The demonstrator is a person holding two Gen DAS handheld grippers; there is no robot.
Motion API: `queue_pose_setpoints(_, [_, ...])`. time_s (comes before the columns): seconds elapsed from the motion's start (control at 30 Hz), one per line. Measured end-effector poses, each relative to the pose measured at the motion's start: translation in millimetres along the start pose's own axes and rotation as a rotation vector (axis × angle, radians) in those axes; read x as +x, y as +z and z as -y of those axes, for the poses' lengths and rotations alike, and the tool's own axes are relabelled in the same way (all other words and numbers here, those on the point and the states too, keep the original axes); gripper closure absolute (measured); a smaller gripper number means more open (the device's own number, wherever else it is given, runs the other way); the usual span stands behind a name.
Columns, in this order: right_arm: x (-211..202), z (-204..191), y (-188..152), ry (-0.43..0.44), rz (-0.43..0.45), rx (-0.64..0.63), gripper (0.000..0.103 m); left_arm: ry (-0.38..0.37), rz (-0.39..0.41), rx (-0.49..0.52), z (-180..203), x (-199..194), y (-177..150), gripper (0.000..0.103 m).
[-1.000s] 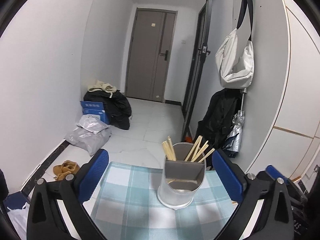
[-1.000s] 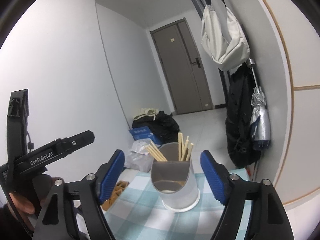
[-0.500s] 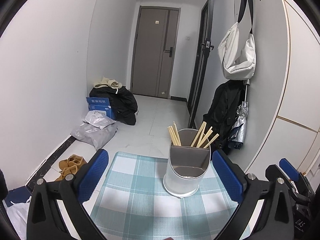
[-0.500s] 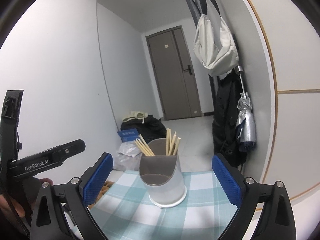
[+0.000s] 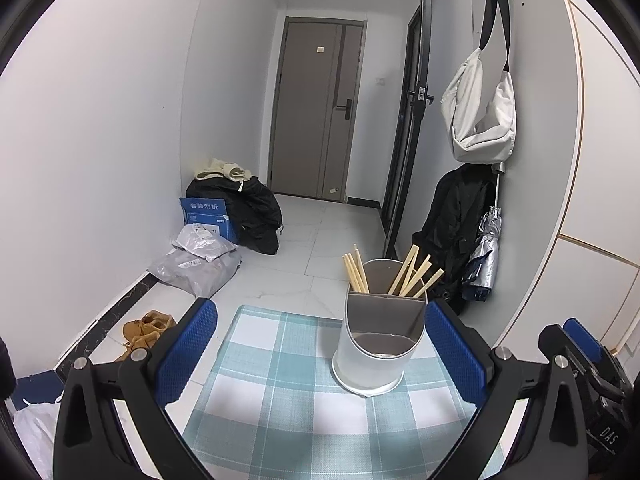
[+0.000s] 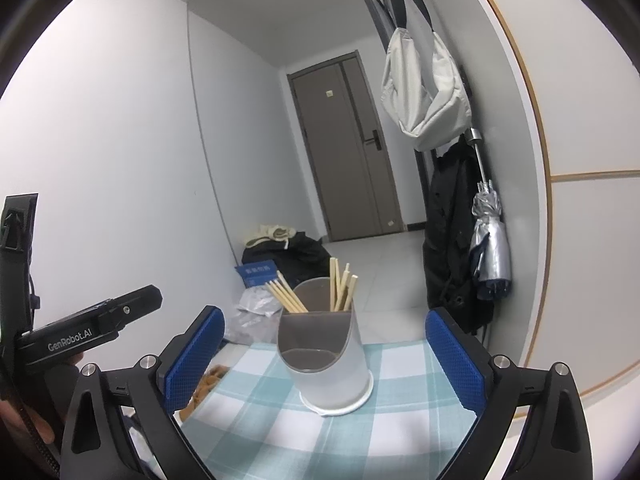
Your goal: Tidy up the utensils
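Teal-and-white checked cloth covers the desk (image 5: 280, 392), and on it stands a frosted utensil holder (image 5: 376, 344) with a grey divider, its rear compartment holding wooden chopsticks (image 5: 408, 276) in two leaning bunches and its lower front compartment showing nothing inside. The left gripper (image 5: 320, 356) has its blue-padded jaws spread wide with nothing between the pads; the holder sits ahead of them, nearer the right-hand pad and apart from it. The right gripper (image 6: 322, 356) likewise has its jaws fully spread and grips nothing, with the holder (image 6: 326, 360) standing centred in the gap, clear of both pads. Only the left wrist view shows the tan shoes (image 5: 146, 328) on the floor, the grey parcel bags (image 5: 196, 264) and the blue box (image 5: 208, 216) in full; only the right wrist view shows the other gripper's black body marked GenRobot.AI (image 6: 84, 328) at the left edge and part of a hand (image 6: 24, 416) beneath it. Both views show the white bag (image 6: 424, 92) hanging on the wall and the folded silver umbrella (image 6: 490, 240). Compared with a second ago, the right jaws stand wider, and the holder appears smaller and farther off in both views.
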State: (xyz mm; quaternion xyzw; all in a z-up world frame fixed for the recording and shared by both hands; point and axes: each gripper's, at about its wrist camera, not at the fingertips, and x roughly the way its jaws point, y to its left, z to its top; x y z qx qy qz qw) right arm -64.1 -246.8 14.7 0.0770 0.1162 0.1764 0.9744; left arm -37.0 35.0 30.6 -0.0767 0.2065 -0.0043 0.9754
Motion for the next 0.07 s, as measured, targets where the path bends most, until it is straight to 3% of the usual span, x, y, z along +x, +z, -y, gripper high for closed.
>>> queue_pose_setpoints(0.07, [1.2,0.6,-1.2,-0.002,-0.004,0.001,0.001,-0.003,-0.012,-0.005,-1.4,2.8,-1.5,0.002])
